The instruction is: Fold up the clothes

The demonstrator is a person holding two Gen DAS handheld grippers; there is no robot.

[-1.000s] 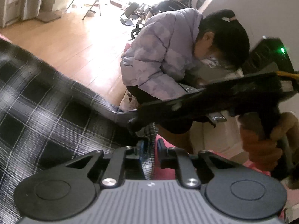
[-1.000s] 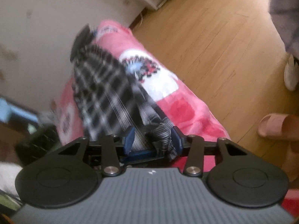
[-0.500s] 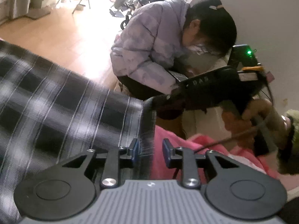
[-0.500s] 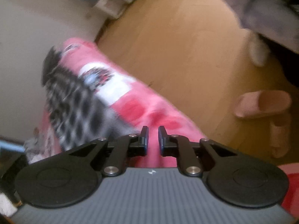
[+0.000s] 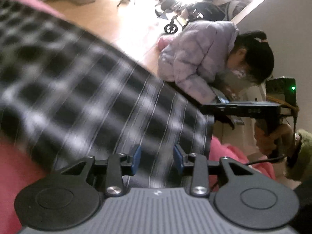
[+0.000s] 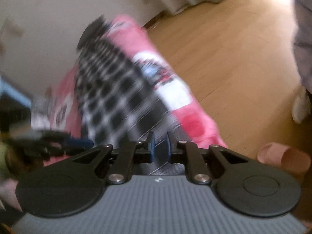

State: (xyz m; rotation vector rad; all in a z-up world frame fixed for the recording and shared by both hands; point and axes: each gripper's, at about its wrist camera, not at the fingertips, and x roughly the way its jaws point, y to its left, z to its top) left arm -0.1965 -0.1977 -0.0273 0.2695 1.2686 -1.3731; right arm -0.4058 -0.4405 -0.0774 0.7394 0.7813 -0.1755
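Note:
A black-and-white plaid cloth (image 5: 87, 97) lies spread over a pink bed cover (image 5: 230, 152). My left gripper (image 5: 157, 155) is open, and the cloth's striped edge runs under and between its blue pads. In the left wrist view my right gripper (image 5: 203, 108) has its tip at the cloth's right corner, with a hand (image 5: 273, 136) holding it. In the right wrist view the right gripper (image 6: 160, 146) has its jaws almost together with a strip of the plaid cloth (image 6: 109, 89) in the narrow gap. The picture is blurred by motion.
A person in a lilac padded jacket (image 5: 195, 58) bends over beside the bed. Wooden floor (image 6: 234, 58) lies beyond the bed's edge, with a pink slipper (image 6: 282, 156) on it. The pink cover (image 6: 195, 124) has white and red prints. A wall stands behind the bed.
My left gripper went from shut on the cloth to wide open. The right gripper closed on the cloth and drew away to the right. The cloth has come down onto the bed.

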